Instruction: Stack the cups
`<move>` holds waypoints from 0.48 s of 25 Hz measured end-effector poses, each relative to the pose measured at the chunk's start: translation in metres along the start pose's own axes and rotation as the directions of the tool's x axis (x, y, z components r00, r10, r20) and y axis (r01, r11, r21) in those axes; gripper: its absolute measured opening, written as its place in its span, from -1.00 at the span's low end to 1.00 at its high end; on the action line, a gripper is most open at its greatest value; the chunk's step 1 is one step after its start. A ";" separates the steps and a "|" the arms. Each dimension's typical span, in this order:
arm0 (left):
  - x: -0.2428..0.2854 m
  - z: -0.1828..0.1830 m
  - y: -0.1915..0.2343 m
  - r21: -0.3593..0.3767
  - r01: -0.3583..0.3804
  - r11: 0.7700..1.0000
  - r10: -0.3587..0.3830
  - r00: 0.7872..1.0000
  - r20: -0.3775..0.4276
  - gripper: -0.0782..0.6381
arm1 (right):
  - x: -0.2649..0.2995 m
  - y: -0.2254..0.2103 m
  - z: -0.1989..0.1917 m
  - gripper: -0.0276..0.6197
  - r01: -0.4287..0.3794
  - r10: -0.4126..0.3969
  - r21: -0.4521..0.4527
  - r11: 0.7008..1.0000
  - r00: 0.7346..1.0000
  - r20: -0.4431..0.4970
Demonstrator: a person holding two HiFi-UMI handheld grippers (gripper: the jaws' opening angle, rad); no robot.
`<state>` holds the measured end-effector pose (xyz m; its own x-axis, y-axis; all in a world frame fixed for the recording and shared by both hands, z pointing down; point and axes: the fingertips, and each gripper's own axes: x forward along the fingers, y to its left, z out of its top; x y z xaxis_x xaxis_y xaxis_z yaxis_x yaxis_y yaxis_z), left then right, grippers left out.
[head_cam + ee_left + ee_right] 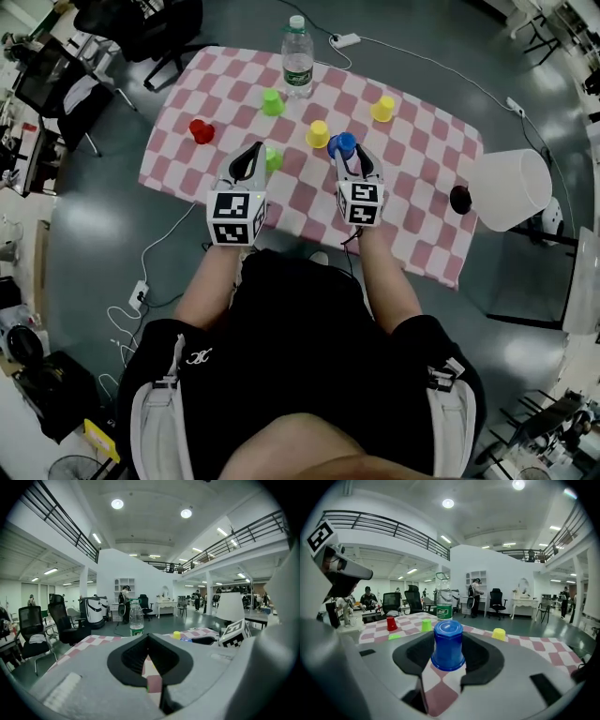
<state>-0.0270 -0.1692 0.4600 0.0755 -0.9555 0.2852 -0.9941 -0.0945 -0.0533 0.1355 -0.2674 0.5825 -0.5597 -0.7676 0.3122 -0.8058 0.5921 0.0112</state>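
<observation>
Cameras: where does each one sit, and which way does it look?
Head view: on the person's head, looking steeply down at the checked table; shows both forearms, lap, left tongs and right tongs.
Left gripper view: rides the left tongs, looking out across the table to the water bottle; its own jaws are together, empty.
Right gripper view: rides the right tongs, looking across the table; its jaws grip the blue cup.
Shared: both gripper views show the water bottle.

Left tool [251,156] partly hides a green cup [275,159].
</observation>
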 end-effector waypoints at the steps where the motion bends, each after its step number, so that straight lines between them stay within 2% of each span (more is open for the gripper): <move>1: -0.003 -0.002 0.005 -0.005 -0.009 1.000 0.009 1.000 -0.003 -0.75 | 0.002 0.010 -0.001 -0.35 -0.022 0.022 0.000 1.000 1.000 -0.002; 7: -0.021 -0.011 0.031 -0.029 -0.063 0.998 0.063 0.998 -0.008 -0.75 | 0.014 0.065 -0.011 -0.35 -0.135 0.134 -0.041 0.990 0.991 -0.031; 12: -0.036 -0.017 0.053 -0.038 -0.099 0.994 0.098 0.995 -0.015 -0.75 | 0.027 0.099 -0.028 -0.35 -0.187 0.182 -0.065 0.980 0.981 -0.071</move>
<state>-0.0840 -0.1355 0.4633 -0.0238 -0.9558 0.2930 -0.9989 0.0111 -0.0450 0.0465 -0.2227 0.6189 -0.6821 -0.6274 0.3757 -0.6727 0.7398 0.0141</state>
